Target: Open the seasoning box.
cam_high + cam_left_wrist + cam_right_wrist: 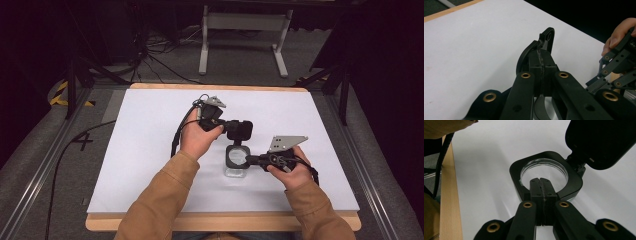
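Pinching the near rim of a black container (pixel 546 173) between pressed-together jaws, the right gripper (pixel 543 185) is steadying the clear-bodied box on the white table (pixel 150 150), just in front of the person's right hand (pixel 292 172). The left gripper (pixel 543 58), its jaws likewise closed tight, is clamping the edge of the container's hinged black lid (pixel 240 129), which is standing tilted open beyond the rim. The left hand (pixel 200 137) is gripping its tool just beside the box at the table's middle, tan sleeves (pixel 160 200) reaching in from the near wooden edge (pixel 220 222)
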Motion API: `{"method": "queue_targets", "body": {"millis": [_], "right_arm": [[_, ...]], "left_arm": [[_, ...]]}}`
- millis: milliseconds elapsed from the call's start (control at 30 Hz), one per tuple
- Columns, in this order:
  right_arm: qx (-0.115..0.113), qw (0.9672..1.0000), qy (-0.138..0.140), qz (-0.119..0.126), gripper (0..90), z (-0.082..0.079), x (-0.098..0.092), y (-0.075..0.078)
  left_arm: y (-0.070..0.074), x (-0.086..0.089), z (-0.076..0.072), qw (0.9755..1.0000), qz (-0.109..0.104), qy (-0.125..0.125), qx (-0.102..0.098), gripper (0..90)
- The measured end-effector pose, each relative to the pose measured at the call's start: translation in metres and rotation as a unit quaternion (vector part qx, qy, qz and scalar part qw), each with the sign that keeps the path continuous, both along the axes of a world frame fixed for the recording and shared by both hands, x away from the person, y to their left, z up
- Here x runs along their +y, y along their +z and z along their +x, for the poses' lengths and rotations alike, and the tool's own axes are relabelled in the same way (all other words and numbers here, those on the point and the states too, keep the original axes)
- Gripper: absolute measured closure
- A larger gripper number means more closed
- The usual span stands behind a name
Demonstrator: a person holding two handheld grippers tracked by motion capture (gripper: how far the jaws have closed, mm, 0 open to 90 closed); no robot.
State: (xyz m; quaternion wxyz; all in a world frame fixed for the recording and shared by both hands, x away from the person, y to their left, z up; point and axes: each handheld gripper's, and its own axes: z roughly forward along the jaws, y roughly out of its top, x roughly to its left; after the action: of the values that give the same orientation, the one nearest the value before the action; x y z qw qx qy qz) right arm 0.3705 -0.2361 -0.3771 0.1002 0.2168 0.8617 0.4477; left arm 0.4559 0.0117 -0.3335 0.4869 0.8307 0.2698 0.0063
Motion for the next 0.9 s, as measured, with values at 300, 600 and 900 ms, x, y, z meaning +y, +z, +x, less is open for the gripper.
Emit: {"method": "queue_targets", "body": {"millis": [300,600,900], "right_arm": [[0.002,0.9999,-0.001,-0.011,90.0,0.000,0.001,0.003],[-0.011,0.9998,-0.015,0.008,88.4,0.006,-0.013,0.017],[-0.022,0.9991,-0.022,0.029,83.3,0.008,-0.019,0.037]], "left_arm": [[0.011,0.009,-0.014,0.9999,0.003,-0.014,-0.010,81.2],[0.027,0.036,-0.041,0.9989,0.025,-0.012,-0.039,73.5],[0.029,0.065,-0.060,0.9981,0.048,0.003,-0.038,67.3]]}}
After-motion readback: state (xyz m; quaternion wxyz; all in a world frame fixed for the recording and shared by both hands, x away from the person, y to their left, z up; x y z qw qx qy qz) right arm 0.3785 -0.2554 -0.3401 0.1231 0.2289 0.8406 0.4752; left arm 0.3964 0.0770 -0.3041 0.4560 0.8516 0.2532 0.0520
